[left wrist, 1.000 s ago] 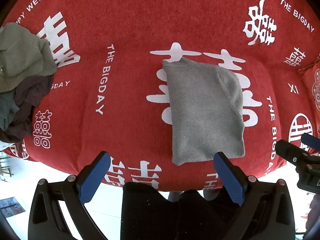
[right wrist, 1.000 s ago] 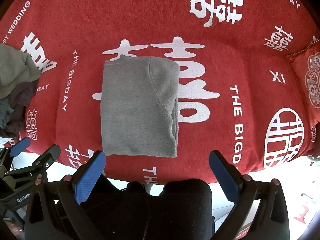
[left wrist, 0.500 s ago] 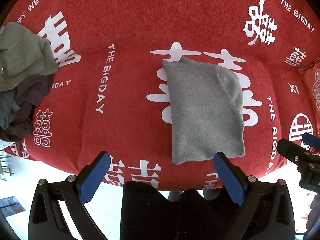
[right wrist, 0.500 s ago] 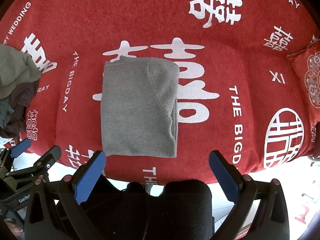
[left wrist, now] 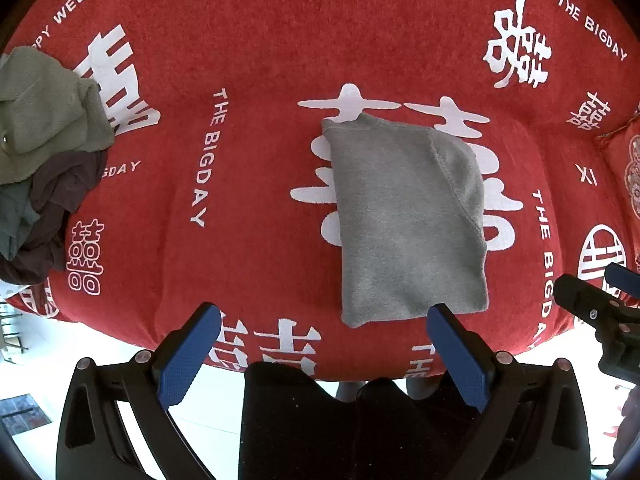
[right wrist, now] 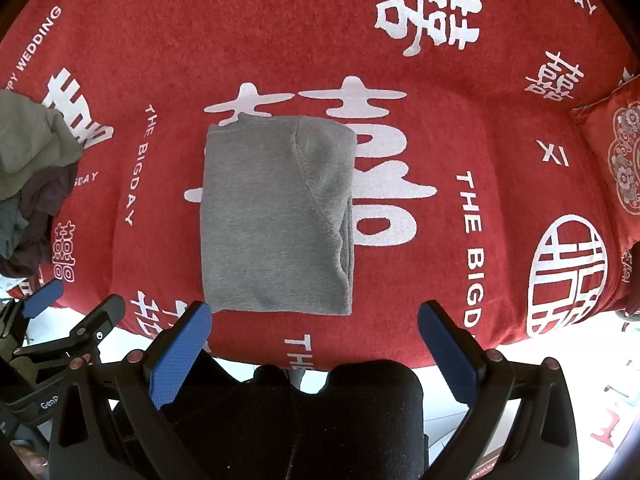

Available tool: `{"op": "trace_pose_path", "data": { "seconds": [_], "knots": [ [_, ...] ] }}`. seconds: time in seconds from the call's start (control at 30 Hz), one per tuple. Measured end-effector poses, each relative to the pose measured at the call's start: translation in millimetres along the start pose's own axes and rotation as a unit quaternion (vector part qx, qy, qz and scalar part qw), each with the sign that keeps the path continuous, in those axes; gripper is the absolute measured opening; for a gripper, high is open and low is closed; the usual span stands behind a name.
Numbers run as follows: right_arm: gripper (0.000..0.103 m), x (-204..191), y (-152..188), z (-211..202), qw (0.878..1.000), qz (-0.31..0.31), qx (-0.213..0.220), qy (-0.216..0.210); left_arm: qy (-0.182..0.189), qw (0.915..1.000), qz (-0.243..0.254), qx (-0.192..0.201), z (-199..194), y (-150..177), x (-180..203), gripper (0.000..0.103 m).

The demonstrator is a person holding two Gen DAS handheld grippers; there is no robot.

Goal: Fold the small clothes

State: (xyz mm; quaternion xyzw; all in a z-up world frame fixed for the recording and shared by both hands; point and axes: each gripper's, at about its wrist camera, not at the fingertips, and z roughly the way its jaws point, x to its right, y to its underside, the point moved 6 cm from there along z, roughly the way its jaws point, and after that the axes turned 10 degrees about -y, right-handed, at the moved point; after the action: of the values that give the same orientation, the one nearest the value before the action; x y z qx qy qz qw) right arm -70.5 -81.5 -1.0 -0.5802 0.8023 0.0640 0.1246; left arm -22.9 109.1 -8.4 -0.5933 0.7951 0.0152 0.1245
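Observation:
A grey garment [left wrist: 404,216] lies folded into a tall rectangle on the red cloth [left wrist: 248,64], with a sleeve seam across its right part. It also shows in the right wrist view [right wrist: 276,216]. My left gripper [left wrist: 324,352] is open and empty, held above the near edge, just in front of the garment's lower hem. My right gripper [right wrist: 316,352] is open and empty, also just short of the hem. Each gripper shows at the side of the other's view: the right one [left wrist: 600,312], the left one [right wrist: 68,320].
A heap of olive, brown and dark teal clothes [left wrist: 36,160] lies at the left edge of the red cloth, also in the right wrist view [right wrist: 28,176]. A red patterned cushion [right wrist: 616,160] sits at the right. The person's dark-trousered legs [right wrist: 296,420] are below.

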Motion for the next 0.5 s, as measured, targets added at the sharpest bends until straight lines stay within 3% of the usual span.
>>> {"op": "trace_pose_path", "data": {
  "seconds": [0.5],
  "knots": [
    [0.103,-0.9,2.6,0.9,1.0,0.002,0.001,0.0,-0.003,1.0,0.001,0.001,-0.7,0.6,1.4,0.103]
  ]
}}
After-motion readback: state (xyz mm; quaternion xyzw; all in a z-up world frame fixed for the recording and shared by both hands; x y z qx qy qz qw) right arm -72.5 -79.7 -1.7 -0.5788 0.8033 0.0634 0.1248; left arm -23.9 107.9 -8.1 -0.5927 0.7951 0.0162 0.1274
